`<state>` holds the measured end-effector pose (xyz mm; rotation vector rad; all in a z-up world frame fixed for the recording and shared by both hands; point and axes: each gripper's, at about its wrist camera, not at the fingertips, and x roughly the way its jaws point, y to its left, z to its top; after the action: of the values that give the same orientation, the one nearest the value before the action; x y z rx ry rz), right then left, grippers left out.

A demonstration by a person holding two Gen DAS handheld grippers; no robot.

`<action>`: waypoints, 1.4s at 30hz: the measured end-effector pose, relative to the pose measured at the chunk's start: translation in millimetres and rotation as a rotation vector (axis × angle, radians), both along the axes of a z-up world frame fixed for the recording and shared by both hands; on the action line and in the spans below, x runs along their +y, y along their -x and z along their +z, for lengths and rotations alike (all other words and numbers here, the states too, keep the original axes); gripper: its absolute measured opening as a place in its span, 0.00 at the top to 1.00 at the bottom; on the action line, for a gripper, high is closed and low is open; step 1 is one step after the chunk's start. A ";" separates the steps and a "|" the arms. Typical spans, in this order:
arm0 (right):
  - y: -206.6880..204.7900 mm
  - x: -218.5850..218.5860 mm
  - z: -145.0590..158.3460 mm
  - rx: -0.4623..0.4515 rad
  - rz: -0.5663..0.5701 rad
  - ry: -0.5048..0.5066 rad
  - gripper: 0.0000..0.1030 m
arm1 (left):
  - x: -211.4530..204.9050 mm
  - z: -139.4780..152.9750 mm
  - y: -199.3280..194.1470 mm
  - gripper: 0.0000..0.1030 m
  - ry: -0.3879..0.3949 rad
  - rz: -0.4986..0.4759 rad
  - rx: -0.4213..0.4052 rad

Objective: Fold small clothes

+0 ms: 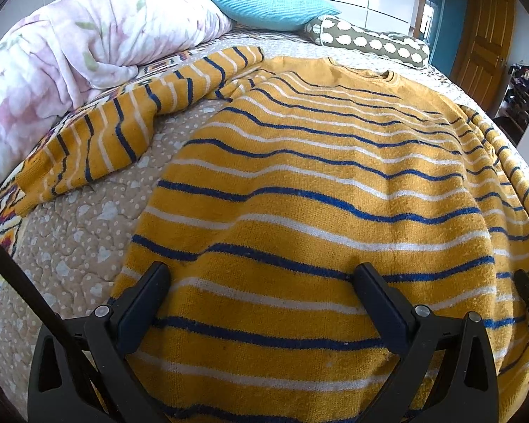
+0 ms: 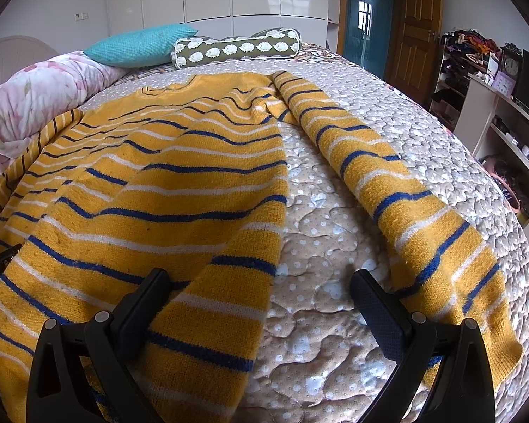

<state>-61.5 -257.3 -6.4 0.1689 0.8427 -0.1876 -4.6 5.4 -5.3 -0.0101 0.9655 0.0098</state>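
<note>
Sweater (image 1: 317,183), yellow with blue and white stripes, lay spread flat on the quilted bedspread (image 1: 81,232), neckline toward the blue pillow (image 1: 271,7). Left gripper (image 1: 261,275) hovered over the hem, its 2 fingers spread wide and empty. Right gripper (image 2: 259,282) was likewise spread wide, straddling the hem's right corner, beside the right sleeve (image 2: 405,190).

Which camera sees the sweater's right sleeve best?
The right wrist view: the right sleeve runs its whole length there, spread flat on the bedspread. The left wrist view catches only a squashed strip of it at the picture's edge.
</note>
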 end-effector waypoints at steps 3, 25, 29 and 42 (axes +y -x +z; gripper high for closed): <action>-1.0 -1.8 -0.4 0.043 0.010 -0.010 0.00 | -1.6 -1.2 0.5 0.00 -0.013 0.001 -0.002; 1.3 -0.3 0.3 0.057 0.014 0.042 0.00 | -0.7 1.8 1.3 0.00 0.004 0.001 0.011; 3.6 -3.3 1.4 0.039 0.015 0.017 0.00 | -0.6 1.4 3.7 0.00 -0.016 0.001 -0.006; 3.7 -1.9 1.6 0.020 0.018 0.007 0.00 | -4.0 0.4 2.5 0.00 -0.027 0.003 -0.002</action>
<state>-65.2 -259.1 -4.8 0.1534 0.8633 -0.1753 -7.0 1.4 -4.9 0.0131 0.9630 0.0249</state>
